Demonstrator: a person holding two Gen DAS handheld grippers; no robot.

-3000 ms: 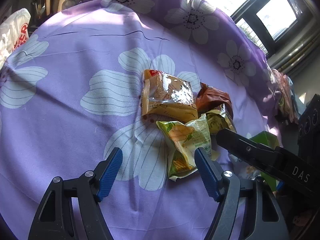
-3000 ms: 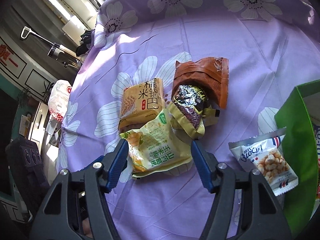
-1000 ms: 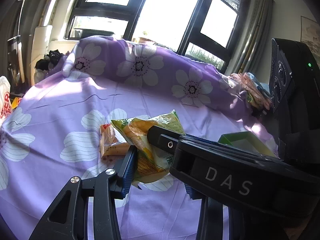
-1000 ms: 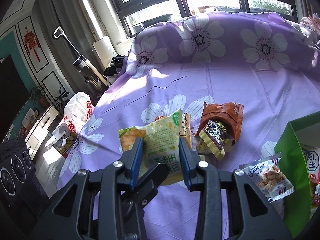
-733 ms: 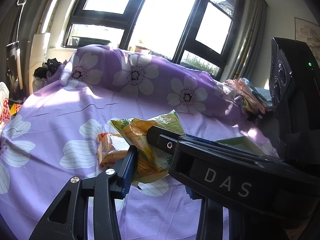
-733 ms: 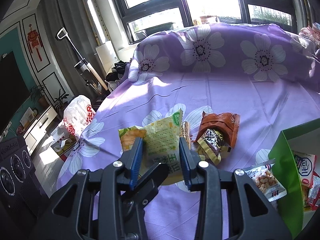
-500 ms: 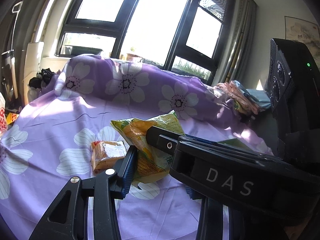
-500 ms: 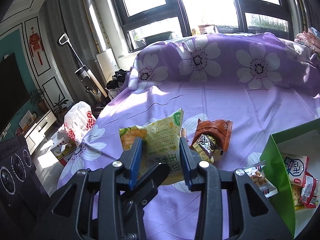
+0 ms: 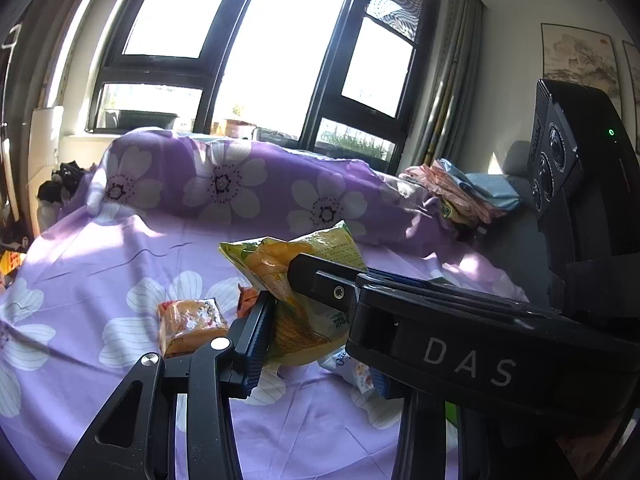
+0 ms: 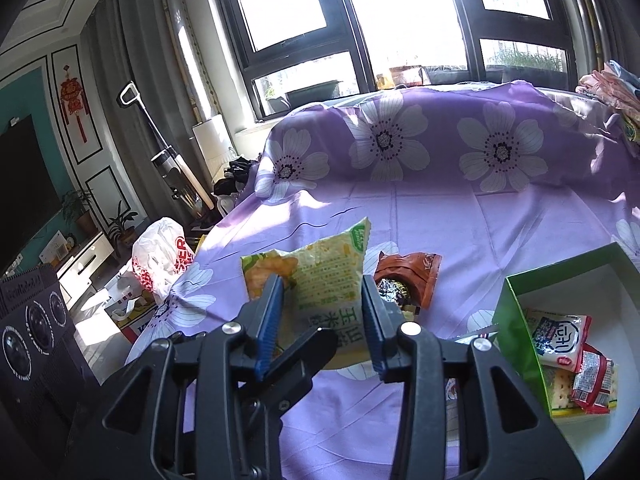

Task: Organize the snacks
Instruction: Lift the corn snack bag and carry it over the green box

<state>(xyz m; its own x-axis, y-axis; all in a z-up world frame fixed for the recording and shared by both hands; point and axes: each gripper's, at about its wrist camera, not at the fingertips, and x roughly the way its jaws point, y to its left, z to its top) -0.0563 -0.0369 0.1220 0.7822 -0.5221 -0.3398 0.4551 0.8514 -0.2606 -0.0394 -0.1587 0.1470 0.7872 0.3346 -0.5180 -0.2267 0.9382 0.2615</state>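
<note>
- Yellow-green foil corn-snack bag (image 10: 320, 280) sits centre frame, off the purple flowered sheet (image 10: 460, 220), pinched by both the right tongs (image 10: 322, 320) and left tongs (image 9: 316, 320), likely steadying its floppy body.
- Green box (image 10: 516, 332), lower right, holds sorted packets: probable destination.

The corn snack bag (image 10: 320, 288) sits between the pads of both grippers, raised above the flowered sheet (image 10: 460, 232). On the sheet, just behind and right of the bag, lies a foil pouch (image 10: 412, 268) with a smaller packet (image 10: 390, 290) touching its near side; left of the bag lies a square cracker pack (image 9: 188, 322). Right of the bag stands an open box (image 10: 516, 328) with several packets (image 10: 560, 338) inside.
</note>
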